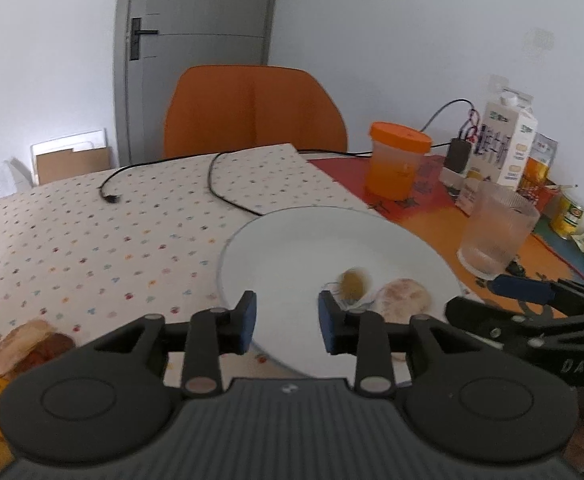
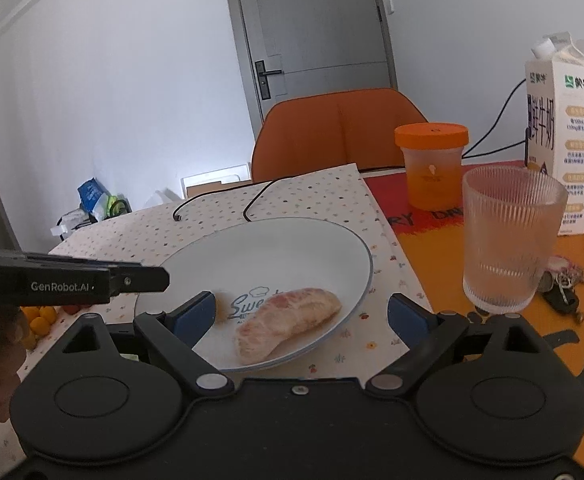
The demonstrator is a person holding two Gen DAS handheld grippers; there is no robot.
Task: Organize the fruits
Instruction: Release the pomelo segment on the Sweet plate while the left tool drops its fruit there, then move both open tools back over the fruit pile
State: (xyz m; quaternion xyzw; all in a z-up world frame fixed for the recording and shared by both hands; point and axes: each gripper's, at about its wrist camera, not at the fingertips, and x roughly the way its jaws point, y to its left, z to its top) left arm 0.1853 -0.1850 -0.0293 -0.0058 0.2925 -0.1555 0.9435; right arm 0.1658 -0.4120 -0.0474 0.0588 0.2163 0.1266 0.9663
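A white plate (image 1: pixel 311 240) lies on the dotted tablecloth; it also shows in the right wrist view (image 2: pixel 292 248). On it lies a peeled pink grapefruit segment (image 2: pixel 288 324), seen in the left wrist view (image 1: pixel 401 298) beside a small brownish piece (image 1: pixel 353 280). My left gripper (image 1: pixel 288 320) is open and empty over the plate's near edge. My right gripper (image 2: pixel 301 320) is open wide and empty, its jaws either side of the segment. More fruit pieces (image 1: pixel 32 344) and orange bits (image 2: pixel 38 318) lie left of the plate.
A ribbed glass (image 2: pixel 507 240) stands right of the plate, an orange-lidded jar (image 2: pixel 431 164) and a milk carton (image 2: pixel 561 132) behind it. Keys (image 2: pixel 563 284) lie by the glass. A black cable (image 1: pixel 220 176) crosses the cloth. An orange chair (image 1: pixel 252 108) stands at the far side.
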